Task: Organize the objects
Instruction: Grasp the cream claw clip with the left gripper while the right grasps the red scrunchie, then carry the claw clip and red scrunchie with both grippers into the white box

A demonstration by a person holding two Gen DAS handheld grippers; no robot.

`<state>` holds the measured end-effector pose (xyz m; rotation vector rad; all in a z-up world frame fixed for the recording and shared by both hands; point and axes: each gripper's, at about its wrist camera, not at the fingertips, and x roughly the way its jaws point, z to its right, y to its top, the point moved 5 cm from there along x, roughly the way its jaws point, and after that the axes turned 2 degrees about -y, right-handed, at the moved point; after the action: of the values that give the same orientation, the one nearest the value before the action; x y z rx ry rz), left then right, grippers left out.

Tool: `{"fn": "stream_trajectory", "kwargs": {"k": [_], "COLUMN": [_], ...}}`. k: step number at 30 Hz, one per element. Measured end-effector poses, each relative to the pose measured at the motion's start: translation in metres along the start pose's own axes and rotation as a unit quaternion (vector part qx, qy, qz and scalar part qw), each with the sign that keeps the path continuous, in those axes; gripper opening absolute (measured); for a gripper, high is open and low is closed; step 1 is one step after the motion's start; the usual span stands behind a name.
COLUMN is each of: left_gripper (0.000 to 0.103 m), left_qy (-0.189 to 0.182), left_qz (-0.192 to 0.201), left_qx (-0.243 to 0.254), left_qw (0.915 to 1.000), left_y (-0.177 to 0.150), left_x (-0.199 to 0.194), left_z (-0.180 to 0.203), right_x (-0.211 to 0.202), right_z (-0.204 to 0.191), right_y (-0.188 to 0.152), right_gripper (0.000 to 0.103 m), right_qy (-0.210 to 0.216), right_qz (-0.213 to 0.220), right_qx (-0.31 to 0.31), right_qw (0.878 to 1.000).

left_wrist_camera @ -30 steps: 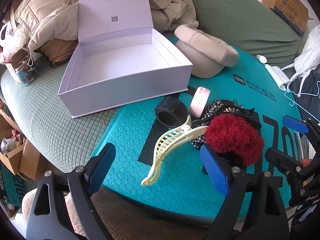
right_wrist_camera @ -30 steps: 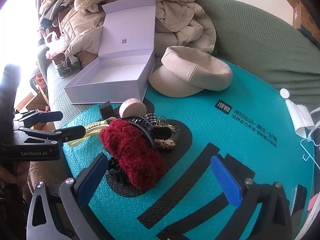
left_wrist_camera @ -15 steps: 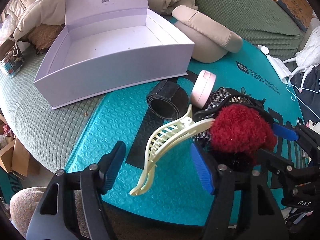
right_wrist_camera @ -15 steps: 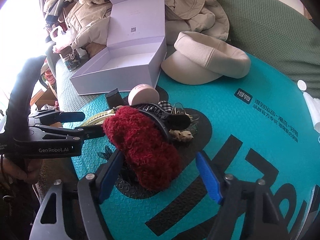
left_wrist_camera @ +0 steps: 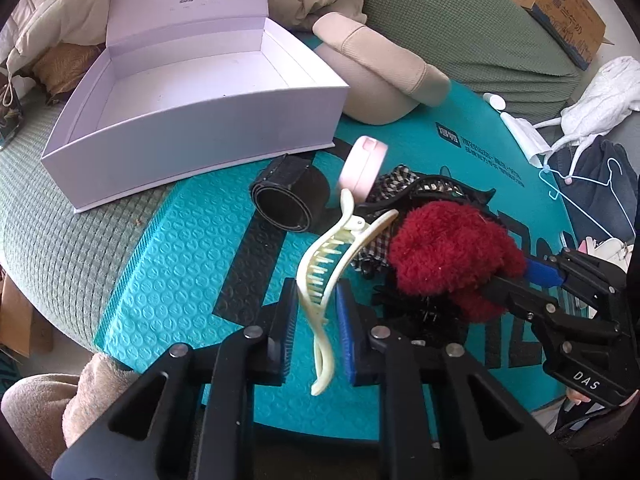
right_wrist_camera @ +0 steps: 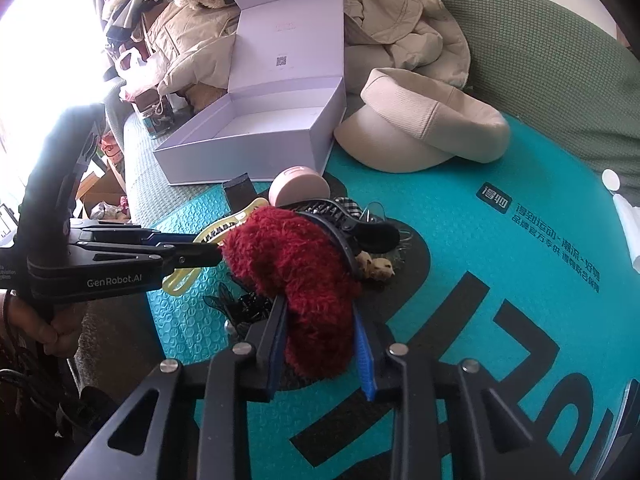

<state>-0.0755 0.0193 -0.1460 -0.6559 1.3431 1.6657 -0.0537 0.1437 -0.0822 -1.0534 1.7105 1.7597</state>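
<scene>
left tongs (left_wrist_camera: 316, 316) pinch cream claw clip (left_wrist_camera: 328, 264); right tongs (right_wrist_camera: 320, 344) squeeze red fuzzy scrunchie (right_wrist_camera: 296, 276).

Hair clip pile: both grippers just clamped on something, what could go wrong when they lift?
1. The left gripper, jaws just closed, pinches only the thin tail of the cream claw clip; it could pivot or slip out.
2. The right gripper, jaws just closed, squeezes the red fluffy clip, which lies on tangled black clips; they may snag and drag along.
3. The pink round case leans on that pile and may topple.
</scene>
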Motion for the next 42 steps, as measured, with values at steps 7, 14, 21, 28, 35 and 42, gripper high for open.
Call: {"fn": "stream_trajectory", "kwargs": {"k": [7,14,21,28,35,42], "left_gripper": [0.017,0.017,0.020,0.028,0.023,0.020], "left_qy": [-0.003,0.001,0.012,0.009,0.012,0.001], "left_qz": [-0.010,-0.020,-0.030,-0.030,-0.018,-0.011], "left_qx": [0.013,0.022,0.035,0.046,0.041,0.031], "left_qw": [0.9999,0.9996,0.9989,0.9985,0.9989,0.9994], "left_y": [-0.012,-0.021,-0.019,-0.014,-0.014,-0.013], "left_x": [-0.014,-0.014,0.003,0.011,0.010,0.006], "left_z": [0.010,0.010,0.009,0.012,0.011,0.007], "right_x": [-0.018,-0.025,-0.018,-0.001,0.005,-0.001], "right_z": [0.008,0.008,0.006,0.006,0.009,0.006], "right_y": [-0.010,-0.021,-0.019,-0.016,-0.015,-0.013], "right_gripper": [0.029,0.030,0.045,0.053,0.039,0.036], "right_qy": [-0.022,-0.025,-0.034,-0.012,-0.001,0.005], "right_qz": [-0.012,-0.024,-0.026,-0.033,-0.018,-0.010], "right_qx": [-0.003,-0.003,-0.020,-0.015,0.008,0.012], "right_qw": [1.000,0.999,0.999,0.999,1.000,1.000]}}
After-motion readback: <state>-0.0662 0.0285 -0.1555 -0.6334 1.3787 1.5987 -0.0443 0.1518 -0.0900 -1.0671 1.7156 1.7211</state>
